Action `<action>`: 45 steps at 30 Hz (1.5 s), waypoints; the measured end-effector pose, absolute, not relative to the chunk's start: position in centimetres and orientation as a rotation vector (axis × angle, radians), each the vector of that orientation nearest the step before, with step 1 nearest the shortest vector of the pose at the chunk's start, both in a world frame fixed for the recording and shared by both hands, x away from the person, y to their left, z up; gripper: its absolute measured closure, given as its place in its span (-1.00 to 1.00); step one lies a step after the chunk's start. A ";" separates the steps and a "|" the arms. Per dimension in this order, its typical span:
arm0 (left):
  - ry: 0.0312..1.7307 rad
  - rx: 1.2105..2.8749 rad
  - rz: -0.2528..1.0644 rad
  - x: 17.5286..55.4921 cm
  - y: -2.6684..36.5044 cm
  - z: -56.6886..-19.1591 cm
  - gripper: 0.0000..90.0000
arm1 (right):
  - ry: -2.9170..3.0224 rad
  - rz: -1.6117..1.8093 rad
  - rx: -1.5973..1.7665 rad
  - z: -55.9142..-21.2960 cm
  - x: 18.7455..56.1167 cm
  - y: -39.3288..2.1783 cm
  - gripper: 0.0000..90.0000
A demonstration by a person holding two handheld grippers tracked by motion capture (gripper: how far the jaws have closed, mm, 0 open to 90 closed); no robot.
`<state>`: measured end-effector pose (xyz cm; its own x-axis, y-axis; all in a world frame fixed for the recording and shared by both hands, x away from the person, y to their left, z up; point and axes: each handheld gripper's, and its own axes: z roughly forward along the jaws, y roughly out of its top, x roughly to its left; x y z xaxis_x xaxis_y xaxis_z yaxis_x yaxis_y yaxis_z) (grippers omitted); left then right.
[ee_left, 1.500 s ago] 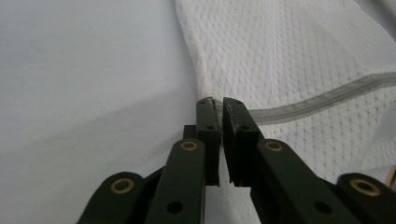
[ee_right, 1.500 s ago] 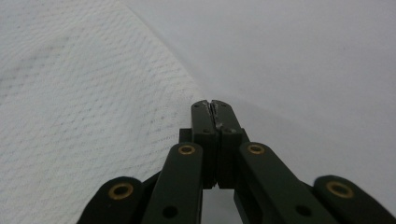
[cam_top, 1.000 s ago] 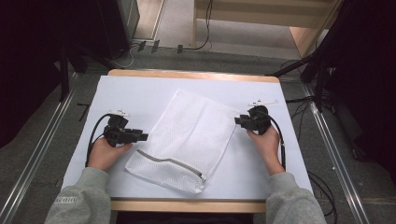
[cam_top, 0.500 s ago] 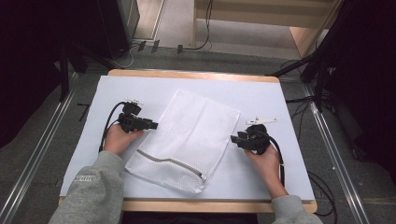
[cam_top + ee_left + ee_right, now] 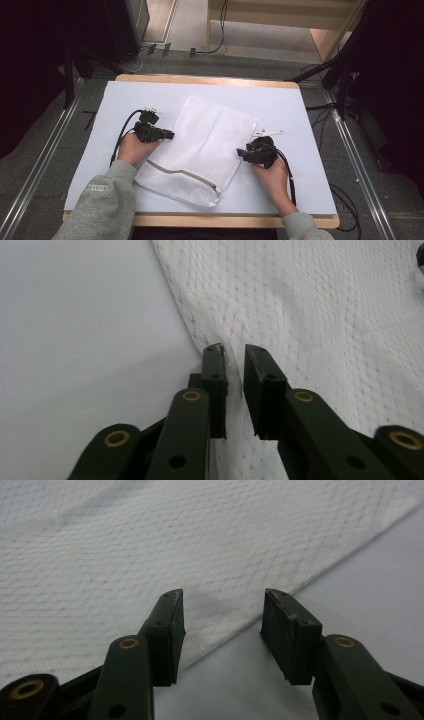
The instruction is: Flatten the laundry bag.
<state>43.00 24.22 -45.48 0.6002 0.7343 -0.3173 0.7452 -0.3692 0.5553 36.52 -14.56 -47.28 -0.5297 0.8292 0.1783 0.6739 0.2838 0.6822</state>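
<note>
— On the pale mat (image 5: 300,115), between the two grippers, lies a white mesh bag (image 5: 205,145), flat and set at a slant, its zipper (image 5: 185,174) running along the end nearer the person.

— And the left gripper (image 5: 167,134)?

— It sits at the bag's left edge. In the left gripper view its jaws have just been closing and stand with only a narrow gap, a little fold of the bag's edge (image 5: 227,352) gathered between the tips. Whether the pads truly press the mesh or merely flank it, I cannot tell.

— What is beside it?

— To one side of the jaws, bare mat (image 5: 85,330); ahead and to the other side, mesh.

— The right gripper (image 5: 243,153)?

— It is at the bag's opposite edge, in the person's right hand (image 5: 270,172). In the right gripper view its jaws have just been opening and stand well apart. The bag's hem (image 5: 220,622) runs on a slant between them, lying flat on the mat; neither pad presses on it.

— So what holds the bag?

— Nothing for certain. The right grips nothing; the left is nearly closed about the edge.
</note>
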 end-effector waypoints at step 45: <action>1.351 1.968 0.062 43.0 29.0 -45.1 0.98 | 2.343 1.074 1.300 -46.2 49.8 -10.2 0.93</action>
<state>42.99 29.02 -45.08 0.4453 0.8240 -0.3503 0.7884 -0.1754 0.5896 49.82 -10.22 -46.20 -0.5686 0.8131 0.1245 0.6250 0.3287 0.7080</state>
